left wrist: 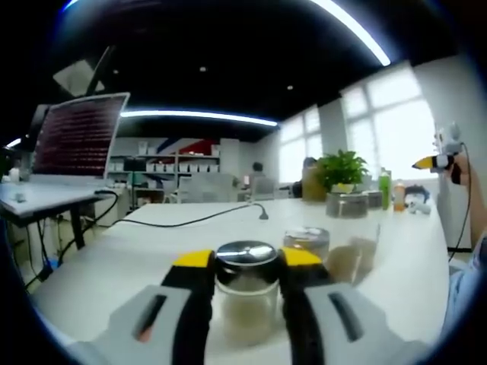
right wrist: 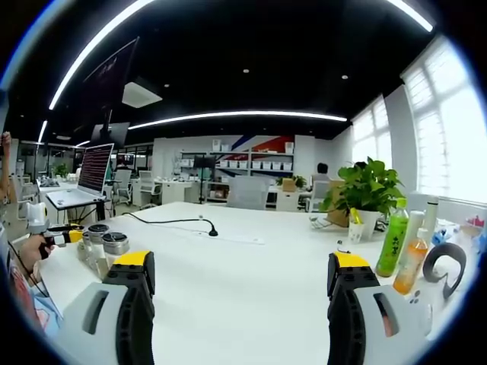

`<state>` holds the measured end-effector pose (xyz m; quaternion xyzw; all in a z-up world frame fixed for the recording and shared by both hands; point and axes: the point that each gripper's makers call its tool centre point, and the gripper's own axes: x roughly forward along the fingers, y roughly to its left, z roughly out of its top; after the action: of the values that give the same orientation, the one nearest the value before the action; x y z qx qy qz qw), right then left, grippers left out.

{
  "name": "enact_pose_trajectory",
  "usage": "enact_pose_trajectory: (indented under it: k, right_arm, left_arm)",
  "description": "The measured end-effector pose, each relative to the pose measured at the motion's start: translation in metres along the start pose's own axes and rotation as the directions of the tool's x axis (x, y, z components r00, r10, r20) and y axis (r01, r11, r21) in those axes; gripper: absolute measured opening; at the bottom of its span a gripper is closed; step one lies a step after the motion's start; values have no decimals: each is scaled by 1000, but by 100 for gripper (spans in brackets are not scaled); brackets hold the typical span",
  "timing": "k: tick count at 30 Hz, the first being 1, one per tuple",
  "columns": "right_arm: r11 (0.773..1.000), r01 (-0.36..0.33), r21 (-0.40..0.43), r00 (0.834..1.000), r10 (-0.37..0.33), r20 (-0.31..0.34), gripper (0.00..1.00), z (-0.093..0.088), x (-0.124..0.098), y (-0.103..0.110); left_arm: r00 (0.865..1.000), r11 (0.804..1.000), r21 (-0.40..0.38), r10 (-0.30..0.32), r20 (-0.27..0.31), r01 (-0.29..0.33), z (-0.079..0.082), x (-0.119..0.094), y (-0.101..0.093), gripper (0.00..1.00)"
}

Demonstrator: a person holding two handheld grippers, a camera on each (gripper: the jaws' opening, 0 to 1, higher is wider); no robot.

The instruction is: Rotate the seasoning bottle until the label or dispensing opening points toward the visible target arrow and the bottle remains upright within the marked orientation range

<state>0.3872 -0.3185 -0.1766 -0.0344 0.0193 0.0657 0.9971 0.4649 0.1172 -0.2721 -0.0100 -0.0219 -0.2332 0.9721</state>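
Bottle (left wrist: 245, 293) clamped w/ left hand-held gripper (left wrist: 245, 266) at the cap, upright on desk (left wrist: 152, 236), ready to twist; right hand-held gripper (right wrist: 240, 275) open, idle.

we see yellow tips on black jaws, a shiny silver lid (left wrist: 246, 255) on a clear bottle (left wrist: 245, 300), a white table (right wrist: 251, 281), a green plant (right wrist: 369, 185).
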Motion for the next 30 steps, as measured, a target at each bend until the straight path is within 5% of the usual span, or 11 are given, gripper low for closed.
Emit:
enact_pose_trajectory:
  k: [17,30]
  right_arm:
    - [1000,-2,5,1000,2,-12,98,-5,4,2]
    - [1000,18,9,1000,-18,-9,99,-4,1,1]
  left_arm:
    - [993,993,20,-117,-16,118,-1,-1,-5,34]
    - [970,970,19,-240,-20,241,-1,-2,-8,34]
